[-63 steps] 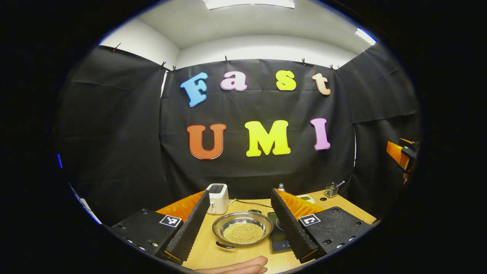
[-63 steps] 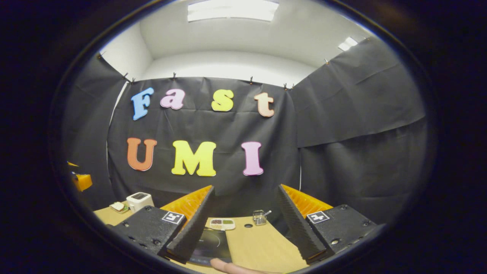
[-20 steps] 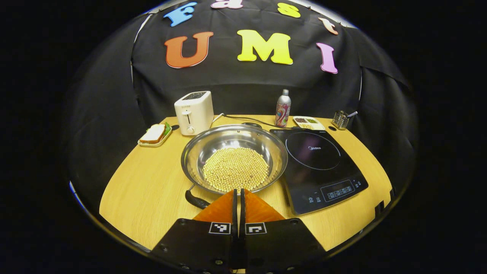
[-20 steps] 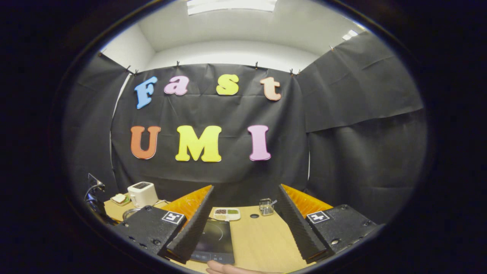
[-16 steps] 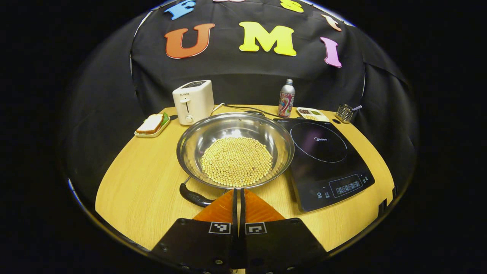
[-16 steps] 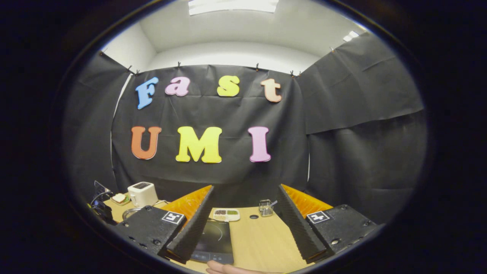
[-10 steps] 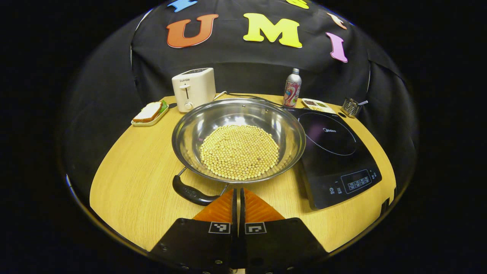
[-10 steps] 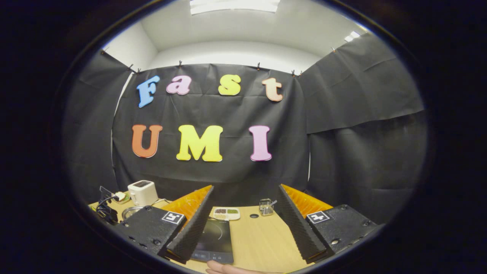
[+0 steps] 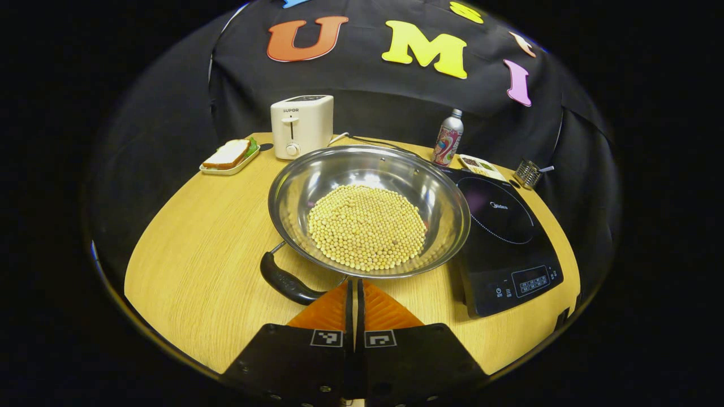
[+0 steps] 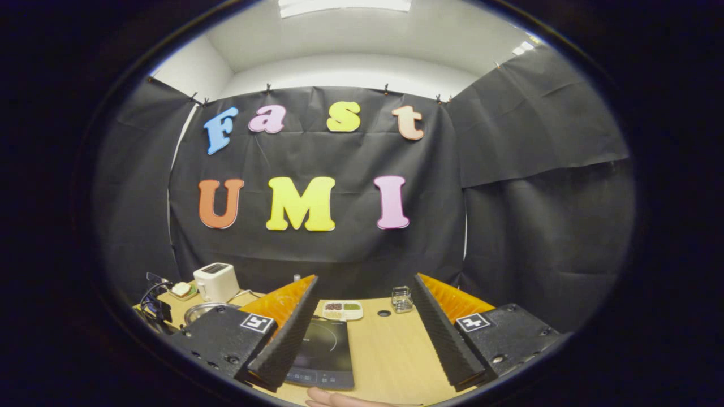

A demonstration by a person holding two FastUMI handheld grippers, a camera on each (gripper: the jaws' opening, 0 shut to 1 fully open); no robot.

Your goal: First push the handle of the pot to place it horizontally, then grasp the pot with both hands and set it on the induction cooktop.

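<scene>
Right in front of the left tongs (image 9: pixel 354 288) sits the pot (image 9: pixel 369 210), on the counter (image 9: pixel 192 254). These tongs are pressed together, with nothing between them. Their tips are just beside the near rim of the pot. The black handle (image 9: pixel 288 282) sticks out from the pot, low and to the left of the tips. It lies very near them, but I cannot tell if they touch. The pot is full of small yellow beans (image 9: pixel 366 226). On its right, touching or almost touching, is the black cooktop (image 9: pixel 509 237). Behind the pot are a white toaster (image 9: pixel 301 125), a sandwich (image 9: pixel 229 155) on a plate, and a bottle (image 9: pixel 448 146).

The right tongs (image 10: pixel 365 325) are wide apart and hold nothing. Between them I see the counter and part of the cooktop. The pot peeks out at the far left, well apart from these tongs. A hand (image 10: pixel 339 400) shows at the bottom edge.
</scene>
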